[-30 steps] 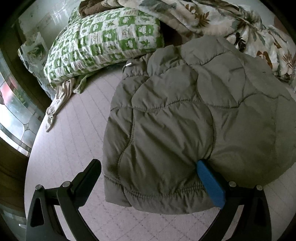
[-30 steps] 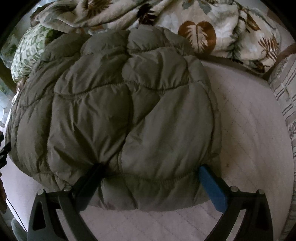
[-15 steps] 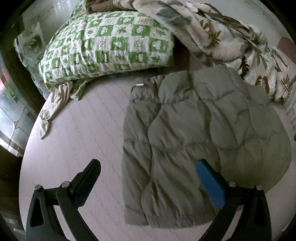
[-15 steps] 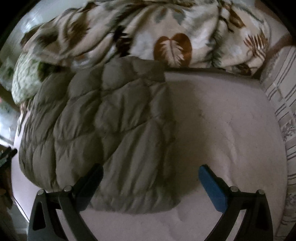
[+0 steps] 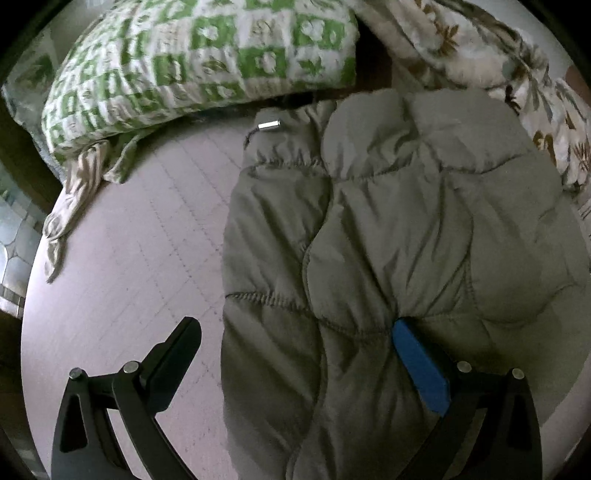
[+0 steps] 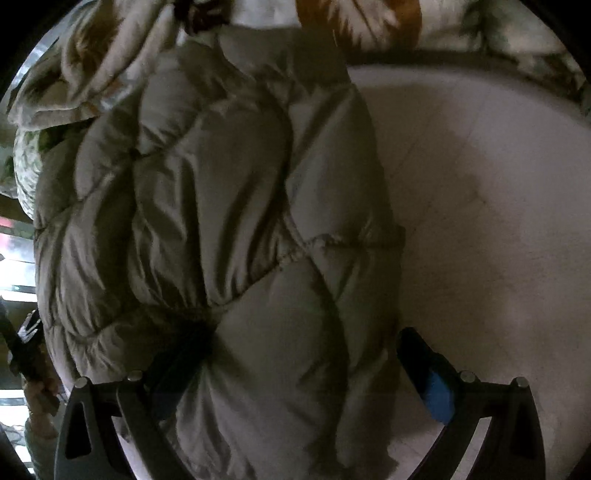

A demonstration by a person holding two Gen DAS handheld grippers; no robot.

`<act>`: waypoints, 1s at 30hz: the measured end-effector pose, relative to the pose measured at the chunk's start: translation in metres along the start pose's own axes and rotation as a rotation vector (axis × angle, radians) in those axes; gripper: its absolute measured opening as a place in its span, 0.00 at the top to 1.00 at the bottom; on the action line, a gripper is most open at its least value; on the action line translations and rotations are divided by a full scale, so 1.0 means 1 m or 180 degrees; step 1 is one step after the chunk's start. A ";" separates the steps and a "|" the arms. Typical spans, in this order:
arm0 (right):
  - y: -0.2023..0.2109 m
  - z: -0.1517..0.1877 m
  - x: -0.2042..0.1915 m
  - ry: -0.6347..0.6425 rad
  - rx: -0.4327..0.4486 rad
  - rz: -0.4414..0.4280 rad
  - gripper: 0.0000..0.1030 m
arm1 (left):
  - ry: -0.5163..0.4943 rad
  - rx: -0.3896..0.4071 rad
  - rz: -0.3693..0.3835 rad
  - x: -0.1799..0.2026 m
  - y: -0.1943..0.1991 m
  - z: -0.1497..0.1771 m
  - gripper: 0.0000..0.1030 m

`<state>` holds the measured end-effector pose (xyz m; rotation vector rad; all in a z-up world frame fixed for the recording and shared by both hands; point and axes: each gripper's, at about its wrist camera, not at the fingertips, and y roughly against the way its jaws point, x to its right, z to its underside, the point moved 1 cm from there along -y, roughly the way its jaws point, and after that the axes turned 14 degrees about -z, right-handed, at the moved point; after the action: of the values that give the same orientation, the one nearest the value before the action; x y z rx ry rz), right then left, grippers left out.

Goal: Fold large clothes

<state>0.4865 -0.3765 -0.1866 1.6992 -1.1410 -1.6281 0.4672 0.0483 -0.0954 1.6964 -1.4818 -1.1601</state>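
Note:
An olive quilted jacket (image 5: 388,229) lies folded in a thick bundle on the pale bed sheet (image 5: 129,240). A silver cord toggle (image 5: 269,125) shows at its far left corner. My left gripper (image 5: 295,343) is open low over the jacket's left half; its blue fingertip (image 5: 413,354) presses into the padding and the black one rests over bare sheet. In the right wrist view the jacket (image 6: 221,221) fills the left and centre. My right gripper (image 6: 303,350) is open across its near right edge, with the left finger sunk in a fold.
A green-and-white pillow (image 5: 192,62) and a leaf-print quilt (image 5: 480,55) bound the far side; the quilt (image 6: 351,18) overlaps the jacket's far end. A striped cloth strip (image 5: 74,184) hangs at the left bed edge. Bare sheet (image 6: 498,203) lies right of the jacket.
Half a second ago both grippers had pulled back from the jacket. Both have since come down close onto it again, still open.

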 end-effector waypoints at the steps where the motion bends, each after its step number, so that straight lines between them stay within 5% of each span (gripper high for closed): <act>1: -0.004 -0.002 0.004 -0.0021 -0.0033 -0.0047 0.00 | -0.0012 -0.0010 0.0010 0.001 -0.004 -0.001 0.00; 4: -0.010 -0.005 0.013 -0.0075 -0.0100 -0.0193 0.00 | -0.0022 -0.0133 0.0116 -0.002 -0.018 -0.005 0.00; 11: -0.013 -0.005 0.017 0.0037 -0.0094 -0.0179 0.00 | 0.0040 -0.0851 0.0502 -0.016 -0.050 -0.012 0.00; 30: -0.016 0.002 0.003 0.0099 -0.0034 -0.0063 0.00 | -0.0191 -0.0975 0.0348 0.008 -0.080 -0.017 0.00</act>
<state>0.4878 -0.3709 -0.2020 1.7283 -1.1019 -1.6111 0.5185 0.0543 -0.1597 1.3691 -1.3345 -1.3125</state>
